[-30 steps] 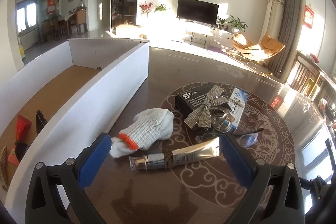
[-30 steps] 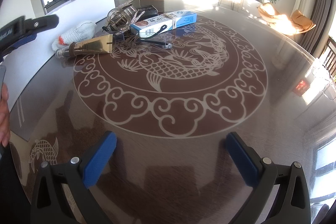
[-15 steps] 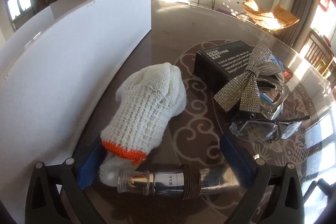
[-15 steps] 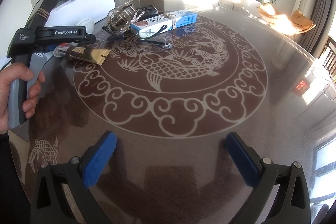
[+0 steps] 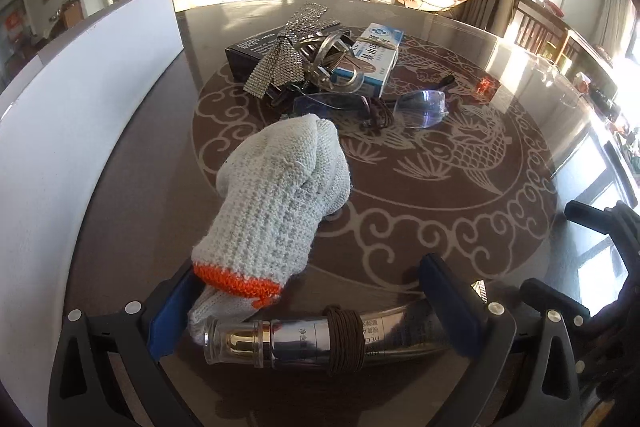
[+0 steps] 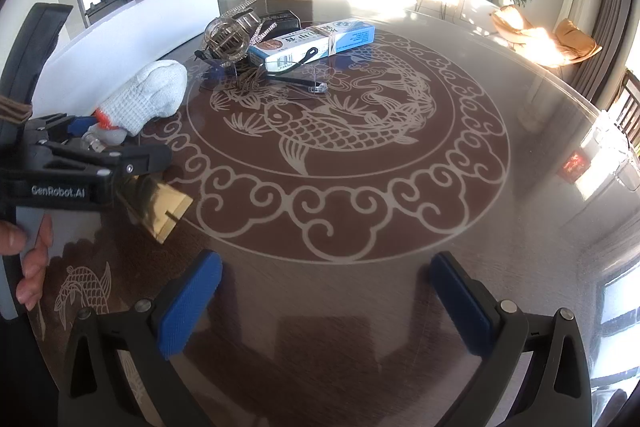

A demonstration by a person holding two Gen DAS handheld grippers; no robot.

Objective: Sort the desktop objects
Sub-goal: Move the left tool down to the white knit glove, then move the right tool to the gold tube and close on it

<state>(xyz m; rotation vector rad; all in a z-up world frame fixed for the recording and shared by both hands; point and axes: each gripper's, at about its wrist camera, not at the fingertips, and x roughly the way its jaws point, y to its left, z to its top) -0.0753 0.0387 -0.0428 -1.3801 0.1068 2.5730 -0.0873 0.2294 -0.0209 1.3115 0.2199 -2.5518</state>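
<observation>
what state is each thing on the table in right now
Left gripper: open, fingers either side of the tube.
Right gripper: open, empty.
Gold squeeze tube with clear cap: lying flat, capped.
White knit glove with orange cuff: crumpled, cuff against tube.
Clear safety glasses: arms unfolded.
Blue-white carton: closed.

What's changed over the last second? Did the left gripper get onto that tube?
The left gripper has come down and forward until its open fingers straddle the metallic tube, which lies crosswise between them; not visibly clamped yet. The white glove and the pile behind it kept their places. The right gripper stayed open over bare table.
</observation>
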